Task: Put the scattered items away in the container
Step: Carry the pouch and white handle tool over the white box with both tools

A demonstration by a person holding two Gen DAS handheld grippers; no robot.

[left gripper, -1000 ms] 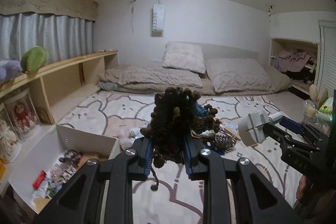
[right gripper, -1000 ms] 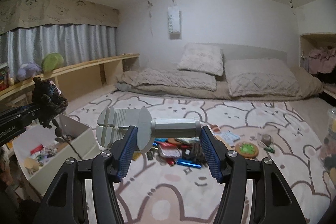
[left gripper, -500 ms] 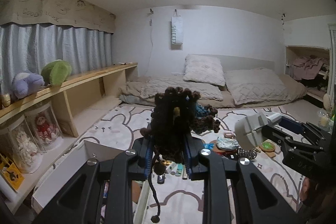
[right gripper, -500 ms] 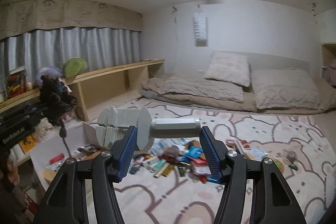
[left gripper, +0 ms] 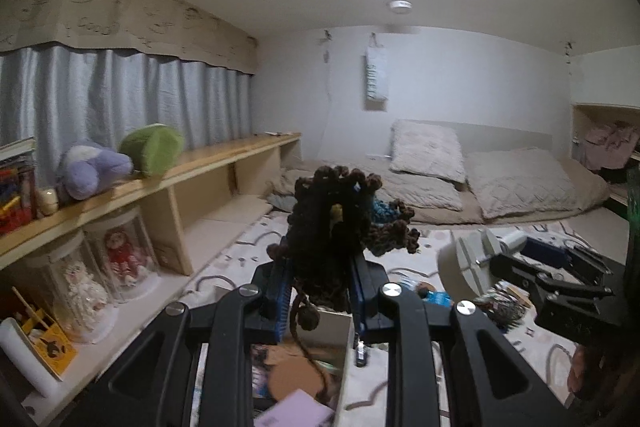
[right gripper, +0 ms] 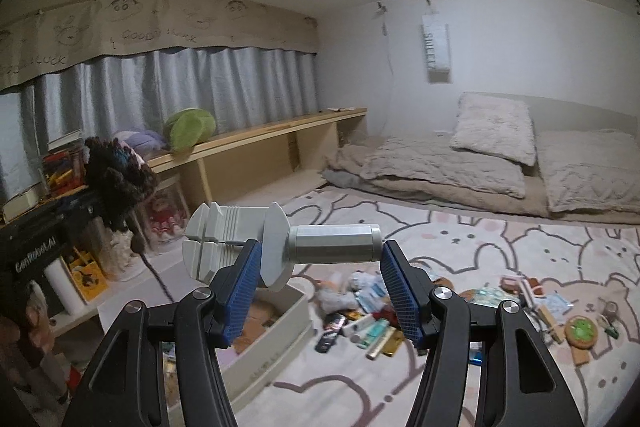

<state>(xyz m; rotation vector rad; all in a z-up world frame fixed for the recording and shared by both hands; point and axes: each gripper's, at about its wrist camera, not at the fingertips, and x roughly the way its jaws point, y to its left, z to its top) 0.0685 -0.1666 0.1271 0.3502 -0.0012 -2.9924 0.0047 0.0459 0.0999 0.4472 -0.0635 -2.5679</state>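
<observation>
a: now that the box (left gripper: 320, 359) sits right under it, the left hand-held gripper (left gripper: 320, 291) pinches the yarn toy (left gripper: 332, 223), ready to drop.

b: right hand-held gripper (right gripper: 316, 267) clamps the grey tool (right gripper: 280, 247); box (right gripper: 276, 339) nearer, below-left.

Readable text: curtain valance (right gripper: 160, 27) has hand-drawn "GOOD LUCK", printed twice, partly blurred; in the left wrist view only "Good" reads on it. Hanging wall banner (right gripper: 435, 47) reads "SWEET" vertically. Left claw (right gripper: 76, 205) body carries white "GenRobot.AI". Labels on the floor clutter (right gripper: 368, 315) are too small to read.
</observation>
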